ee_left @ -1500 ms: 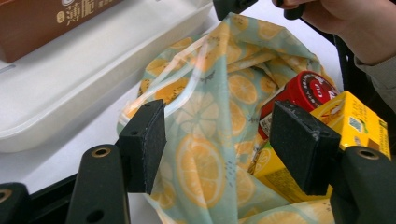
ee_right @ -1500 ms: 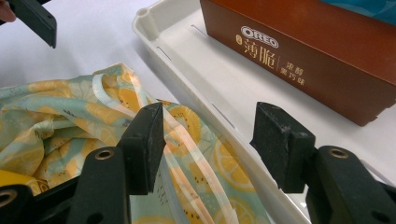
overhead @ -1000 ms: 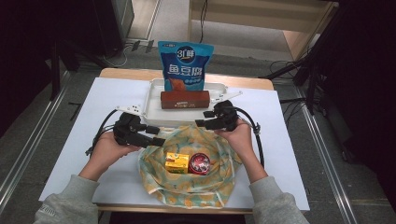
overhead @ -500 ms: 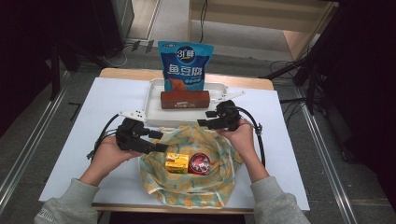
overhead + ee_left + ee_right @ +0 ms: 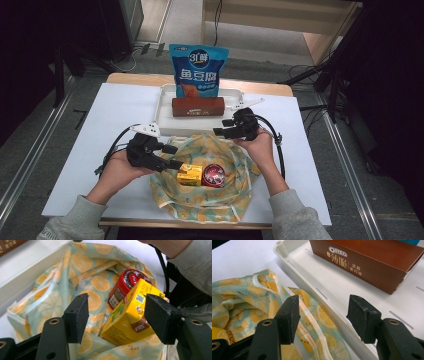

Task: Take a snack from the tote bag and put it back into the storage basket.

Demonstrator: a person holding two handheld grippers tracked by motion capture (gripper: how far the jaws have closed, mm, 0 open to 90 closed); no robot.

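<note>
On the white table (dark room), both tools gape over lemon cloth.

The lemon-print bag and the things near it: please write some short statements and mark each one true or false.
1. A yellow carton and a red can lie inside the lemon-print bag. True.
2. The left tongs are clamped on the red can. False: they stand open around the yellow carton.
3. The brown Oreo box lies in the white tray. True.
4. The blue snack pouch lies flat inside the bag. False: it stands upright behind the tray.
</note>
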